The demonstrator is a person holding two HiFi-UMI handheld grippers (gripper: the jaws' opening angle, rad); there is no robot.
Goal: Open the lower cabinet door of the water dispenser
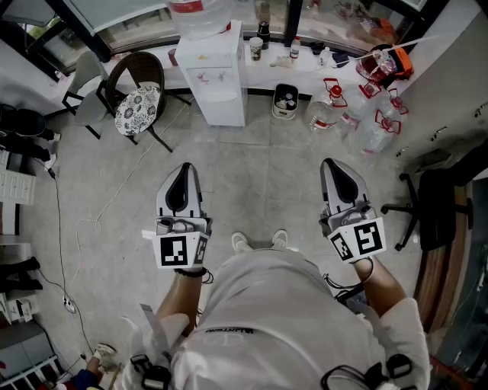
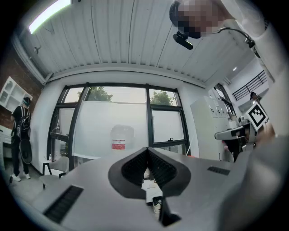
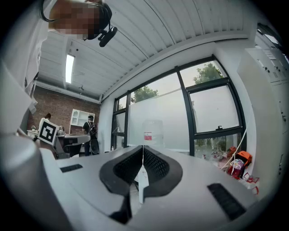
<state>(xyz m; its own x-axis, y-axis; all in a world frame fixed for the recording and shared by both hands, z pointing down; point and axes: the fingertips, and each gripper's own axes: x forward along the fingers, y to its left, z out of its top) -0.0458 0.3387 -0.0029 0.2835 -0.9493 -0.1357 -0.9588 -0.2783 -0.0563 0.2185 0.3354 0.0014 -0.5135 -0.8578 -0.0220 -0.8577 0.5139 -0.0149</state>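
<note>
The white water dispenser [image 1: 216,72] stands against the far wall under the window, a clear bottle [image 1: 200,15] on top; its lower cabinet door faces me and is closed. In the head view my left gripper [image 1: 182,172] and right gripper [image 1: 333,169] are held level in front of my body, well short of the dispenser, both shut with nothing between the jaws. The bottle [image 2: 122,138] shows above the shut jaws in the left gripper view, and the bottle [image 3: 153,131] also rises beyond the shut jaws in the right gripper view.
A round chair with a patterned cushion [image 1: 137,107] stands left of the dispenser. A small bin [image 1: 286,100] and several empty water jugs [image 1: 358,122] lie to its right. An office chair [image 1: 427,206] is at my right. A cable [image 1: 84,228] runs over the tiled floor.
</note>
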